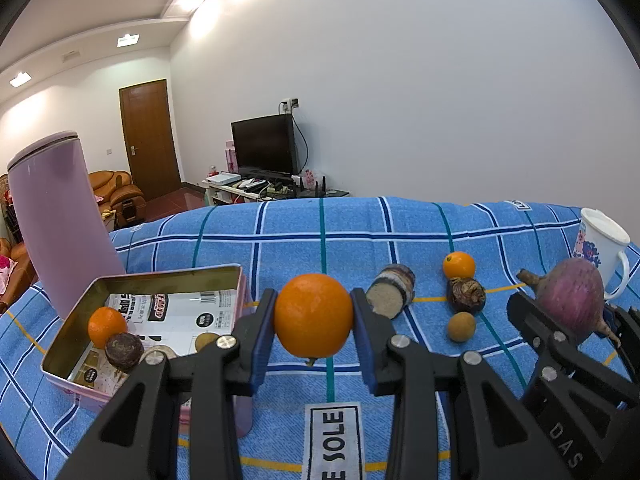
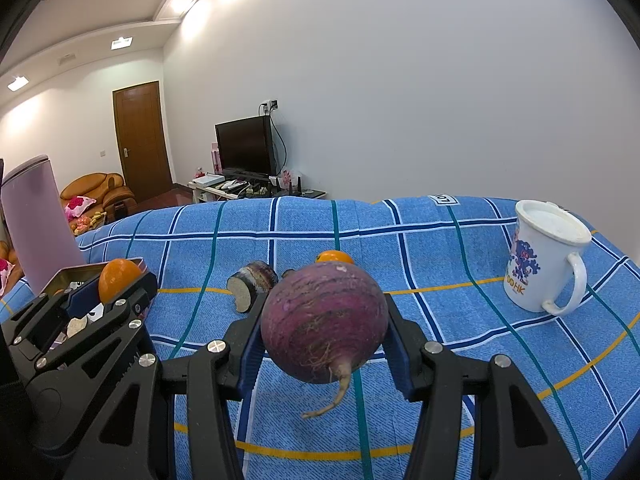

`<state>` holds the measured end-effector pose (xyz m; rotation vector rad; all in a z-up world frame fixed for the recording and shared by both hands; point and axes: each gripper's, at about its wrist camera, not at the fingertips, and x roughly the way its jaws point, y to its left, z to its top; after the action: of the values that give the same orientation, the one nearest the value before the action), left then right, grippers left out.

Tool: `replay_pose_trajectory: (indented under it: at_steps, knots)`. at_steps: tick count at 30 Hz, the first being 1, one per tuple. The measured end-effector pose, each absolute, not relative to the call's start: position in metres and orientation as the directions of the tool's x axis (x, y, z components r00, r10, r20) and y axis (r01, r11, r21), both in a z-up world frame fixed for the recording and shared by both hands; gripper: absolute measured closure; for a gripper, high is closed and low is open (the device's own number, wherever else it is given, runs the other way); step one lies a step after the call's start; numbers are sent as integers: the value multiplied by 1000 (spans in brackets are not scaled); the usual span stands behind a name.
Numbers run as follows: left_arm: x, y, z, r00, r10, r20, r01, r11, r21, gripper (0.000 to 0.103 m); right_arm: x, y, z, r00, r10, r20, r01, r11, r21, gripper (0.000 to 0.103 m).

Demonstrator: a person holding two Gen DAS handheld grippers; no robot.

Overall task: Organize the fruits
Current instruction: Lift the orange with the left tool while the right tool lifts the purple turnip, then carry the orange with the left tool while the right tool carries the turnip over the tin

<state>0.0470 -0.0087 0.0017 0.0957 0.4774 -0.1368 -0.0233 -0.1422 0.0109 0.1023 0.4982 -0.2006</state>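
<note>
My left gripper [image 1: 314, 322] is shut on an orange [image 1: 314, 316] and holds it above the blue checked cloth, just right of a pink tin box [image 1: 160, 276]. The box holds a small orange [image 1: 106, 326], a dark purple fruit [image 1: 124, 350] and other pieces. My right gripper [image 2: 324, 328] is shut on a purple radish [image 2: 324, 320], held above the cloth; it also shows in the left wrist view [image 1: 570, 294]. On the cloth lie a small orange [image 1: 459, 265], a dark brown fruit [image 1: 466, 295], a small tan fruit [image 1: 461, 326] and a cut yam piece [image 1: 390, 290].
A tall pink bottle [image 1: 56, 216] stands behind the tin box. A white mug [image 2: 544, 256] with a blue print stands at the right on the cloth. The cloth's far edge drops off toward a room with a TV and sofa.
</note>
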Motion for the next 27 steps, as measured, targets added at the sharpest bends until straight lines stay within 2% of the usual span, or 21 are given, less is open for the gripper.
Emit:
replay_pose_trajectory:
  at_steps: [15, 21, 27]
  knots:
    - [45, -3, 2, 860, -118, -497, 154, 988, 31, 65, -31, -140, 14, 880, -152, -450, 192, 980, 46, 49]
    - [43, 14, 12, 873, -107, -477, 160, 984, 72, 65, -36, -132, 16, 896, -139, -421, 163, 986, 20, 49]
    - [56, 46, 21, 893, -61, -446, 121, 987, 107, 65, -33, -126, 15, 892, -132, -433, 151, 988, 10, 49]
